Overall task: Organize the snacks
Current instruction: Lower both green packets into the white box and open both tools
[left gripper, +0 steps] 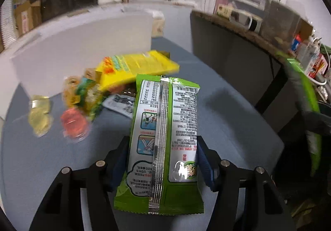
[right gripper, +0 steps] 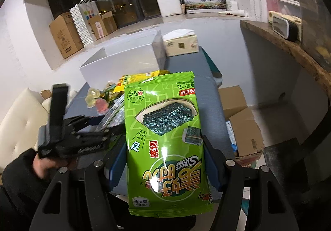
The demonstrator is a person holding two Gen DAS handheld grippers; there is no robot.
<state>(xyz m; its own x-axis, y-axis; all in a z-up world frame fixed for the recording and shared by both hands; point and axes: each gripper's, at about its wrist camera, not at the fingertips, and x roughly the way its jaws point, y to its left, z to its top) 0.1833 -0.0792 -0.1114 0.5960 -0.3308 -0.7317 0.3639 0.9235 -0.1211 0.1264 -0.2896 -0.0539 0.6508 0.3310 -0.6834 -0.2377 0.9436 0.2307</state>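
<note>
My left gripper (left gripper: 163, 154) is shut on a green seaweed snack packet (left gripper: 163, 140), back side up, held above the grey-blue table (left gripper: 217, 119). My right gripper (right gripper: 163, 154) is shut on another green seaweed packet (right gripper: 163, 127), front side up. In the right wrist view the left gripper's body (right gripper: 68, 133) shows at the left. On the table lie a yellow snack bag (left gripper: 134, 65), jelly cups in yellow (left gripper: 39, 119) and red (left gripper: 74, 123), small wrapped snacks (left gripper: 86, 94) and a white sachet (left gripper: 120, 102). A white open box (left gripper: 82, 44) stands behind them.
A tissue pack (right gripper: 180, 43) sits at the table's far end beside the white box (right gripper: 124, 59). A wooden-topped desk (right gripper: 289, 51) with clutter runs along the right. Cardboard boxes (right gripper: 242, 121) stand on the floor at the right, and a cream sofa (right gripper: 18, 119) at the left.
</note>
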